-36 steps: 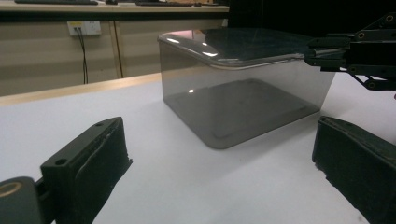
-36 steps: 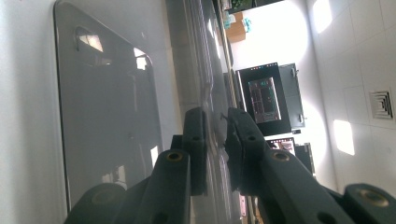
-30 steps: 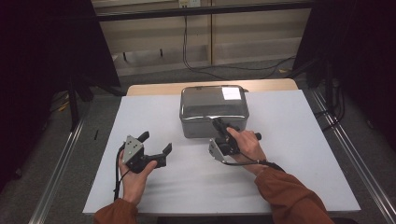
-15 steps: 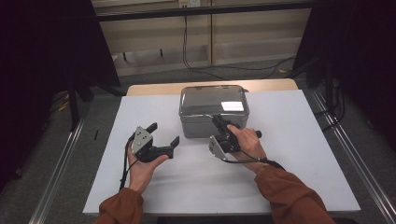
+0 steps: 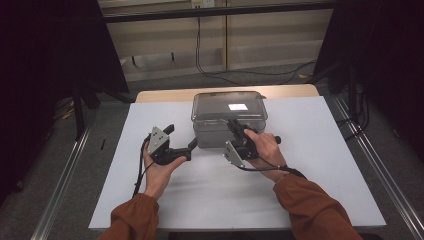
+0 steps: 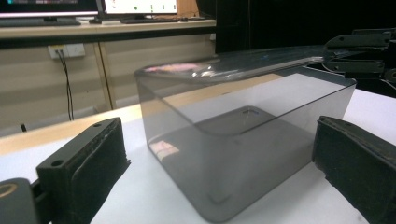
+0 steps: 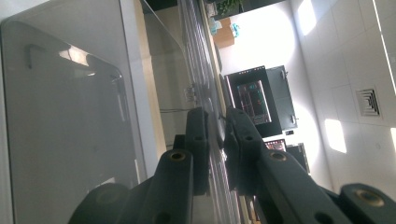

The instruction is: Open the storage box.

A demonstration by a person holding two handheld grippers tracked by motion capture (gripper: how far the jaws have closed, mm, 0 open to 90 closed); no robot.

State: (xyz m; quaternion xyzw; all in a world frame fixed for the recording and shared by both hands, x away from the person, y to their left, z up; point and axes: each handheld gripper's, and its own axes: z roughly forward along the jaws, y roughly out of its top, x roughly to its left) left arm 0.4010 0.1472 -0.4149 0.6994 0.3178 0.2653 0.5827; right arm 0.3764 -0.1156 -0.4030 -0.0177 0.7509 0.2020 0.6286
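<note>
the box (image 5: 227, 117) sits just ahead of the left hand-held gripper (image 5: 181, 138).

Box (image 5: 228, 117) on table (image 5: 320, 165), grippers at its front.

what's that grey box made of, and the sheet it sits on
The box looks like smoke-tinted clear plastic, glossy: the table shows through its walls, and its lid reflects a light. The white sheet under it looks matte, perhaps paper or thin board; the pictures cannot settle which.
</note>
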